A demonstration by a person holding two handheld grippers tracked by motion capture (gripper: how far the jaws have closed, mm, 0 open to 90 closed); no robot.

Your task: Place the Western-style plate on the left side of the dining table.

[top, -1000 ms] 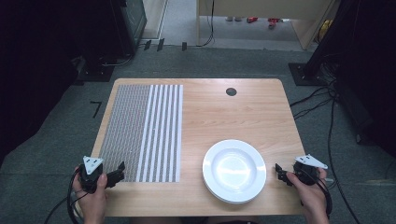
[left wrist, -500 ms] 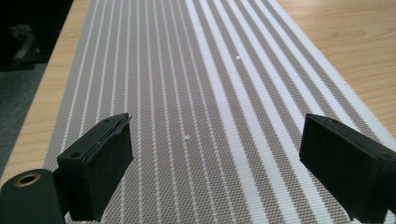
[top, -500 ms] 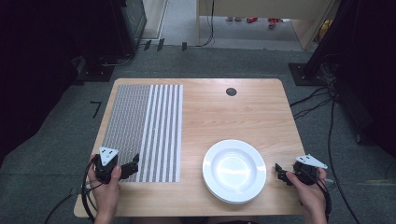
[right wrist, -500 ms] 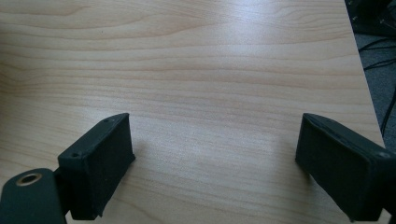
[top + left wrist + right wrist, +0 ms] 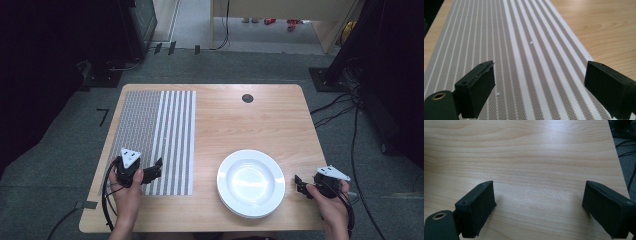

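A grey and white striped placemat [image 5: 155, 135] lies flat on the left half of the wooden table [image 5: 250, 125]. My left gripper [image 5: 154, 172] hovers open over the mat's near end, and the mat [image 5: 529, 50] runs away between its jaws, which hold nothing. A white plate [image 5: 251, 183] sits near the table's front right. My right gripper [image 5: 299, 185] stands open just right of the plate, over bare wood [image 5: 536, 170], with nothing between its jaws.
A small black round hole [image 5: 247, 98] marks the table's far edge. Cables [image 5: 335, 107] trail over the grey carpet to the right. Dark equipment stands at the far left and right. The table's right edge [image 5: 617, 157] lies close to my right gripper.
My left gripper has moved right and forward from the table's front left corner onto the near end of the placemat. The right gripper has stayed put.
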